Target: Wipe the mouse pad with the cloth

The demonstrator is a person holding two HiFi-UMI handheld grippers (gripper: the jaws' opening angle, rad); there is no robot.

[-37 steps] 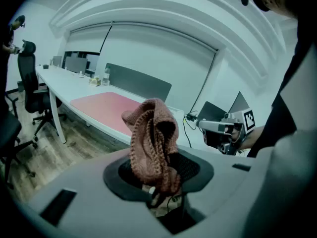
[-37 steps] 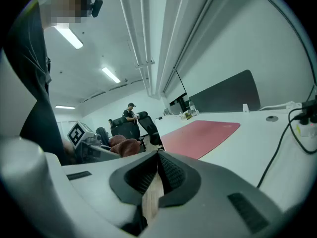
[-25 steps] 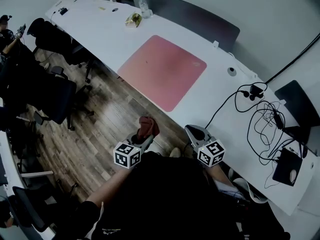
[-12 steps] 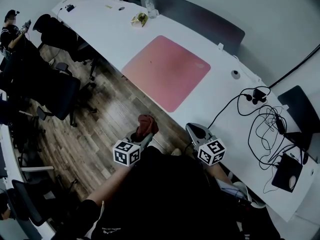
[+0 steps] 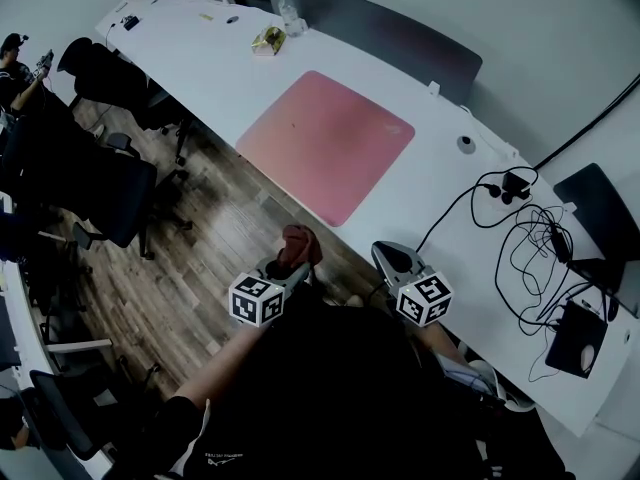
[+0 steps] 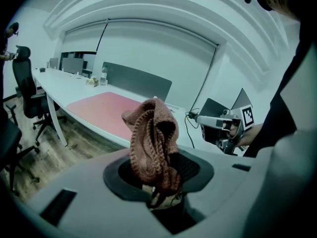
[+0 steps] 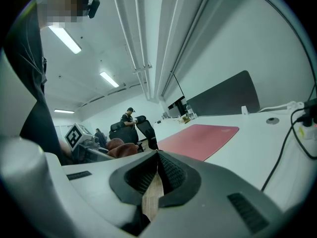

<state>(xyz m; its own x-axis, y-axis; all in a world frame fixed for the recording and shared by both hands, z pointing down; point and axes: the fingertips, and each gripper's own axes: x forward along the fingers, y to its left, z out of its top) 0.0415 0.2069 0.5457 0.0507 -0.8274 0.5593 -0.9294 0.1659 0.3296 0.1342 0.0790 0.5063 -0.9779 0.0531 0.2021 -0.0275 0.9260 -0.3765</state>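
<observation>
Grippers: two, each carrying one marker cube, both held low in front of the person.
Left gripper [image 6: 159, 185]: its jaws are clamped on the cloth. In the head view the left gripper [image 5: 287, 269] hangs over the wood floor [image 5: 200, 268], short of the surface's near edge.
Right gripper [image 7: 157, 175]: jaws together with nothing between them. In the head view the right gripper [image 5: 391, 261] sits by the near edge of the surface, just beside the left one.
Cloth [image 6: 151, 138]: one, reddish-brown and knitted, bunched into a lump that stands up out of the left jaws. From above, the cloth [image 5: 296, 245] is off the surface and well apart from the mouse pad.
Mouse pad [image 5: 325, 143]: one, pink and roughly square, lying flat in the middle of the surface with nothing on it. Both gripper views show the mouse pad ahead [image 6: 104, 108] [image 7: 198, 138].
Surface [image 5: 200, 58]: one long white curved desk.
Divider panel [image 5: 380, 28]: one, dark grey, upright along the far edge behind the pad.
Bottle [image 5: 290, 13]: one, clear, upright near the far left end.
Cables [image 5: 530, 238]: a black tangle on the right part of the surface; strands too snarled to count.
Bystander [image 5: 15, 53]: one person at the far left by the black chairs.
</observation>
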